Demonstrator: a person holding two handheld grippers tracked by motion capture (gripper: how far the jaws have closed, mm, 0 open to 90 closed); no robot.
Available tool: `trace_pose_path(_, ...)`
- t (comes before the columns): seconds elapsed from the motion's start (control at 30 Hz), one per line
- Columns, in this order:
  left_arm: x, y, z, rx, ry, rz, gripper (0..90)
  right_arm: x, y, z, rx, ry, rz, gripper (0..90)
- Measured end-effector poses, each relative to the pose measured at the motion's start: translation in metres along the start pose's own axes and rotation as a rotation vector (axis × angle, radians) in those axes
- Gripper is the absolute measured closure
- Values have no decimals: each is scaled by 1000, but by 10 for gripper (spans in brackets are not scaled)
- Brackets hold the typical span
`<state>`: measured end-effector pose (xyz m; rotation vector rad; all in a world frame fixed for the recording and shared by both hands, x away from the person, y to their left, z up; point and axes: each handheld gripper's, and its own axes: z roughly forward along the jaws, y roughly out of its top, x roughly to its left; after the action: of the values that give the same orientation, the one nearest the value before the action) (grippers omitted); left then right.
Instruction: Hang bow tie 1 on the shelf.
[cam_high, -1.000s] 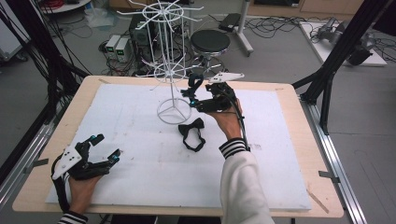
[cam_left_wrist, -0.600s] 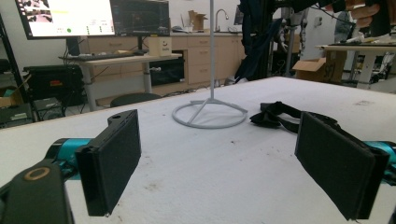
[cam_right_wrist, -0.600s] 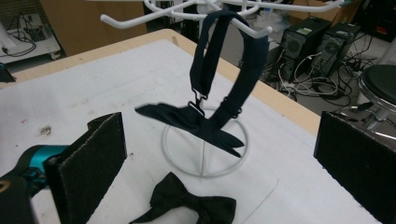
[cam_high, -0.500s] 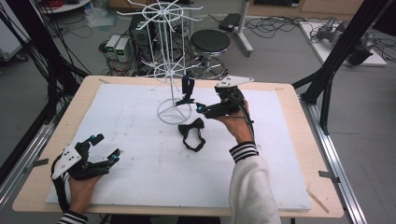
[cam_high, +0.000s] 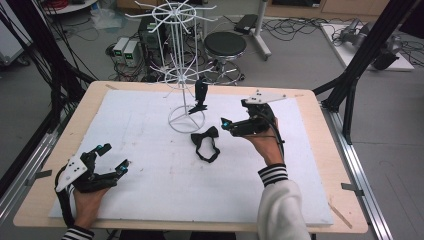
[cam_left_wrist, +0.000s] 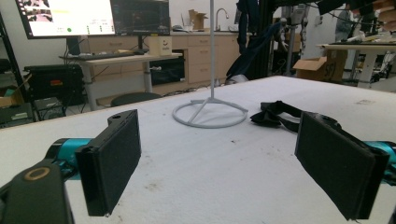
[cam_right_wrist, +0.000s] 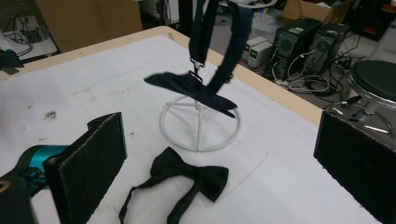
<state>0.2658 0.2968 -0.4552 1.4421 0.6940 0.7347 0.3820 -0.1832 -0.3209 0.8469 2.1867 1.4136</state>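
Lying limp on the white mat (cam_high: 150, 175), the soft, light bow tie (cam_high: 206, 136) looked best pinched at its knot by the open, empty right gripper (cam_high: 231, 125)

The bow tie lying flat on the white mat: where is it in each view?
High view: bow tie at centre, just below the rack's ring base.
Left gripper view: right of centre, beside the ring base.
Right gripper view: bottom centre, between the jaws, nearer than the ring base.
Shared landmark: the white ring base.
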Motion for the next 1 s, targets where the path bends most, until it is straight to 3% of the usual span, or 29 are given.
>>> trace_pose_path(0.23, 0, 0, 1, 0, 0, 2, 149, 0, -23, -21, -17, -9, 20, 17)
trace_pose_path(0.53, 0, 0, 0, 1, 2, 1, 149, 3, -55, -44, -86, -43, 56, 17)
trace_pose_path(1.0, 0, 0, 0, 0, 4, -2, 149, 13, -99, -70, -196, -102, 56, 17)
